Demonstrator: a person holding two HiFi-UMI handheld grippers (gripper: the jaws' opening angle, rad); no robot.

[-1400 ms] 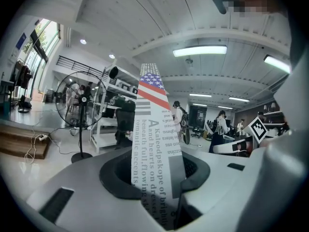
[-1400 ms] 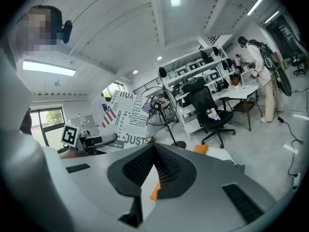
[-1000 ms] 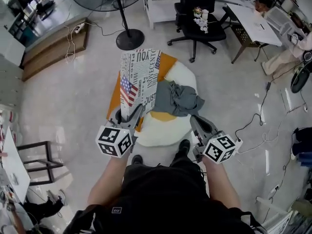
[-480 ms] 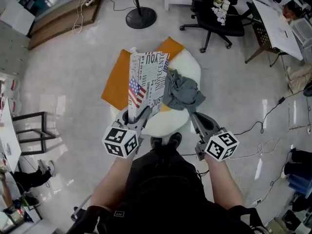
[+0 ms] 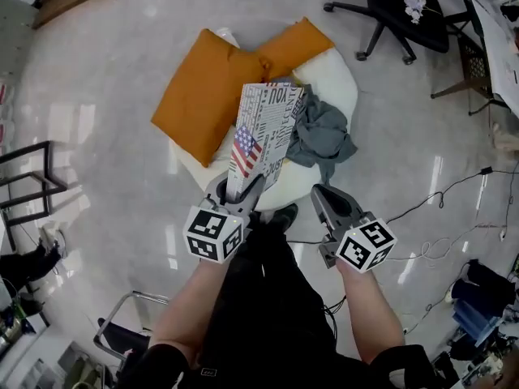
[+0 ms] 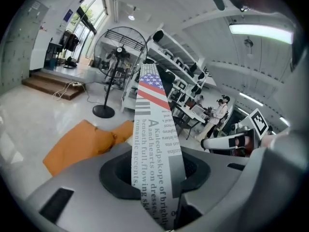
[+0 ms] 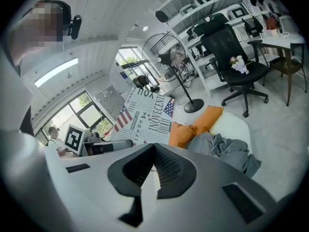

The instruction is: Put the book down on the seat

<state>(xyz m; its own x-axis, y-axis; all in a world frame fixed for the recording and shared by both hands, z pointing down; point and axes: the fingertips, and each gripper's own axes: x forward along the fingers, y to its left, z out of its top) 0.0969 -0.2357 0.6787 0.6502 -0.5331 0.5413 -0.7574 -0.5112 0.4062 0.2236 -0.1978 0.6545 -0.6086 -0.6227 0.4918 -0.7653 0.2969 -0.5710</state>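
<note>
Two orange cushions point(image 5: 207, 96), grey cloth point(image 5: 323, 132) cover seat point(image 5: 342, 79) — left gripper point(image 5: 238, 193) grips book point(image 5: 263, 128).

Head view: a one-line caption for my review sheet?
Left gripper holds the book over the white seat with orange cushions and grey cloth; right gripper shut, empty.

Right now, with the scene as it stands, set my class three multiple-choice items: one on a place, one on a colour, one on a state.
1. Where does the grey cloth lie?
A on the white seat
B on the office chair
C on the floor

2. What colour are the cushions?
A blue
B orange
C green

3. The left gripper is:
A open and empty
B shut on the cloth
C shut on the book

Answers:
1. A, the cloth rests on the seat beside the cushions.
2. B, both cushions are orange.
3. C, the left gripper view shows its jaws clamping the book.
</note>
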